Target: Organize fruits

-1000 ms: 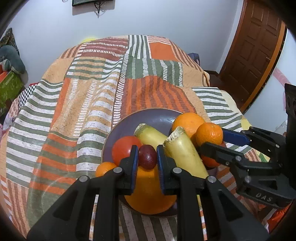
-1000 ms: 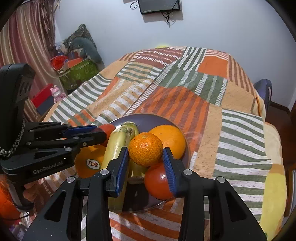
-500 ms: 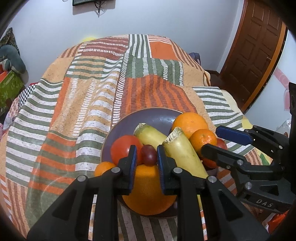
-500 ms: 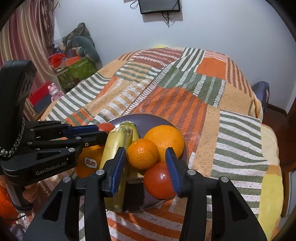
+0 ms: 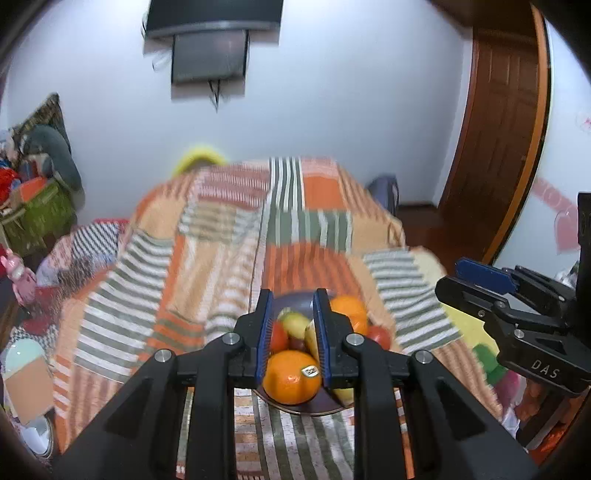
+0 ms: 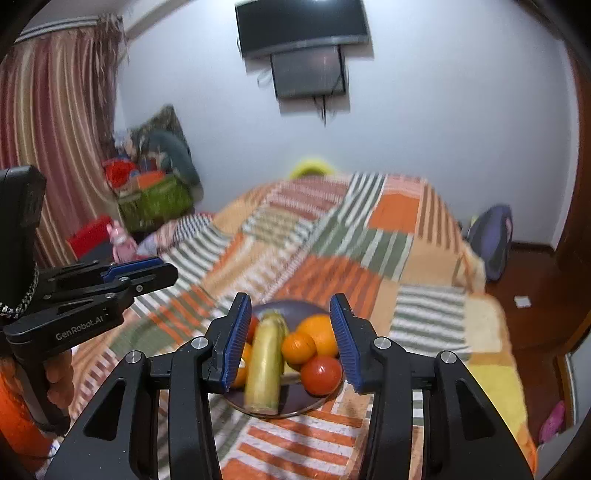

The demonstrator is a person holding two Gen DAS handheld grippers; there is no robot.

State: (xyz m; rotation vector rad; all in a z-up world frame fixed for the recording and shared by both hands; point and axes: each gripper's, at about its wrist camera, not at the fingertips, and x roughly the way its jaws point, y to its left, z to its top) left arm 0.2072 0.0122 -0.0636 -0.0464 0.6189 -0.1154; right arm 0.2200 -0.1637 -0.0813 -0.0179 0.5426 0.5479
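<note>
Both grippers have withdrawn from the plate [image 6: 291,411], each released and empty.
Left gripper [image 5: 293,326] and right gripper [image 6: 291,338] hover above the fruit [image 5: 291,376] piled on it.

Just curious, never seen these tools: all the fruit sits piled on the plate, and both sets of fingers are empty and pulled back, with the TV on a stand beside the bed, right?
Nearly. The TV is mounted on the wall, as the right wrist view shows.
</note>
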